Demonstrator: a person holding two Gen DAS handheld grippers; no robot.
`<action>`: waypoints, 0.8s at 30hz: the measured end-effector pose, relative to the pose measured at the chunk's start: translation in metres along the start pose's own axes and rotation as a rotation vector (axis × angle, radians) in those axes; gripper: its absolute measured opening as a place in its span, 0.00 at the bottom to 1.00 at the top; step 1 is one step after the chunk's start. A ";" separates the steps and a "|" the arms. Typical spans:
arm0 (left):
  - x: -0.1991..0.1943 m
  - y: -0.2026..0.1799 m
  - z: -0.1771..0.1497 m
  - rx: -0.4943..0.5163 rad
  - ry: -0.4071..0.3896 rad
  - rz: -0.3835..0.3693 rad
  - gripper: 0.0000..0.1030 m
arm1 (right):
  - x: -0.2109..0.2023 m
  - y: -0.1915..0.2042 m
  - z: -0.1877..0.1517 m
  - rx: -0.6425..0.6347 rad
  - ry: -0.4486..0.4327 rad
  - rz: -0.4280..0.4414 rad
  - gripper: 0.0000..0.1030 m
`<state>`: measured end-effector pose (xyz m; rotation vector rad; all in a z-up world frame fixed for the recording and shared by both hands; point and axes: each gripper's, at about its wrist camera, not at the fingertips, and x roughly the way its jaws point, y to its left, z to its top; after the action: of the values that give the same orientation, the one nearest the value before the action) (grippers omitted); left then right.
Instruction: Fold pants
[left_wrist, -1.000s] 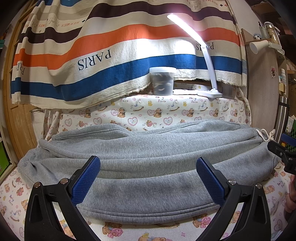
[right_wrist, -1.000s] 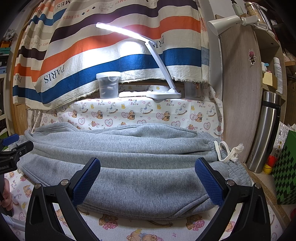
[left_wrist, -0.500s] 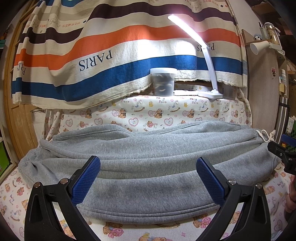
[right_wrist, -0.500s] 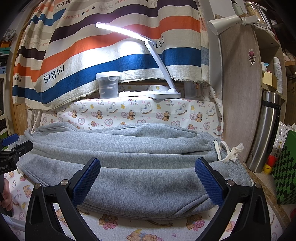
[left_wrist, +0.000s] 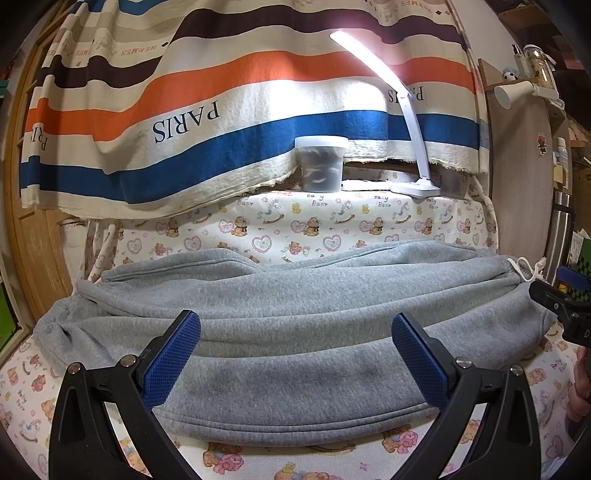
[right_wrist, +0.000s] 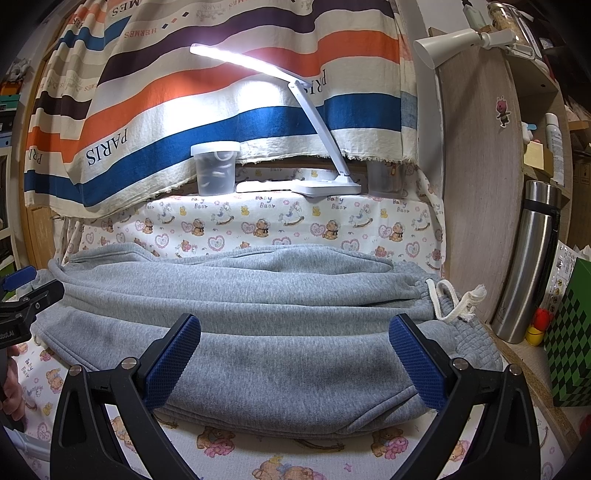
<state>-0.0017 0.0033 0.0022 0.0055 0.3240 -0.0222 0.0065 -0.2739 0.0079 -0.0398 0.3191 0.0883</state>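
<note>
Grey sweatpants (left_wrist: 280, 317) (right_wrist: 266, 314) lie folded lengthwise across the bear-print sheet, with the waistband and its white drawstring (right_wrist: 448, 301) at the right end. My left gripper (left_wrist: 295, 354) hovers open over the near edge of the pants, nothing between its blue pads. My right gripper (right_wrist: 293, 354) is open too, above the near edge toward the waistband. In each wrist view the other gripper shows at the frame's edge: the right gripper (left_wrist: 557, 302) and the left gripper (right_wrist: 26, 295).
A lit white desk lamp (left_wrist: 413, 184) and a lidded plastic tub (left_wrist: 320, 164) stand on the ledge behind, under a striped hanging cloth (left_wrist: 221, 110). A wooden panel (right_wrist: 480, 184), a steel flask (right_wrist: 528, 258) and a green checkered box (right_wrist: 570, 332) crowd the right side.
</note>
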 end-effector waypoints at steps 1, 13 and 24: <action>0.000 0.000 0.000 -0.001 0.000 0.008 1.00 | 0.000 0.000 0.000 0.000 -0.003 -0.001 1.00; -0.019 0.009 0.005 -0.025 0.019 0.062 1.00 | -0.009 -0.013 -0.006 0.019 -0.031 0.000 1.00; -0.041 0.036 0.093 -0.050 0.042 0.114 1.00 | -0.042 -0.036 0.053 -0.028 -0.039 0.032 1.00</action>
<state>-0.0098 0.0395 0.1037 -0.0253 0.3659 0.0991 -0.0134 -0.3105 0.0725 -0.0602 0.2798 0.1253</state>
